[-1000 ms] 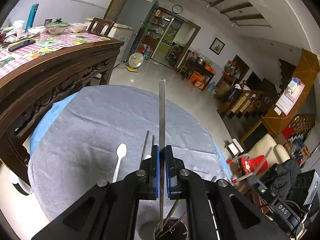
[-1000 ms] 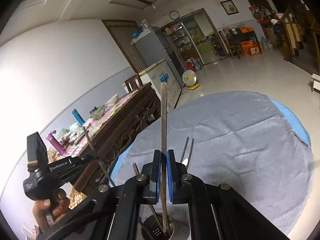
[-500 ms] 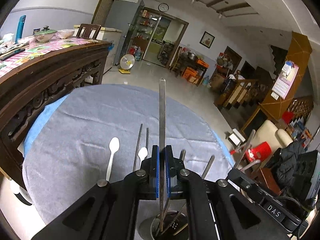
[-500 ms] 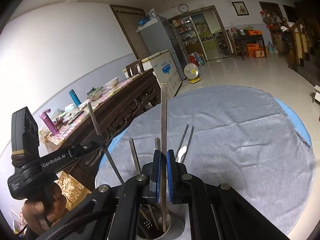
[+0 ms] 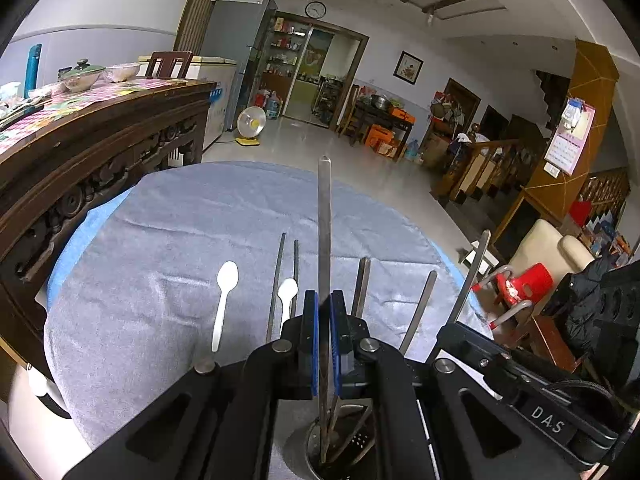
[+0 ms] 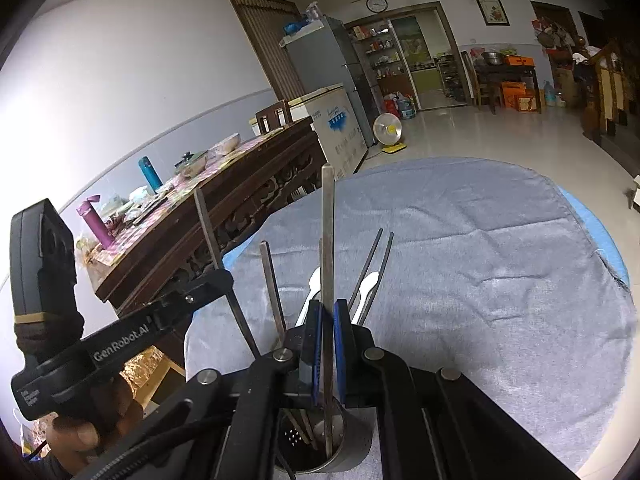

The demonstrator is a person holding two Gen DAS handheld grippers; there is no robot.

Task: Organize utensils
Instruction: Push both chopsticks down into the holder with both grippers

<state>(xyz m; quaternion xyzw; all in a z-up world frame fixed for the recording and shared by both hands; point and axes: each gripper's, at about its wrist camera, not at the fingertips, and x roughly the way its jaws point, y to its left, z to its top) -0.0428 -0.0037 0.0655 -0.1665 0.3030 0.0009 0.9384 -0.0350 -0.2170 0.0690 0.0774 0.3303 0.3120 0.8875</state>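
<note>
While both grippers grip: each clamps one chopstick, tip inside the holder
Left gripper (image 5: 324, 344): clamped on chopstick (image 5: 325, 220)
Right gripper (image 6: 327, 346): clamped on chopstick (image 6: 328, 232)
Holder (image 6: 352, 436): cloth's (image 6: 480, 260) near edge
Spoons (image 5: 225, 300): mid-cloth, flat
</note>
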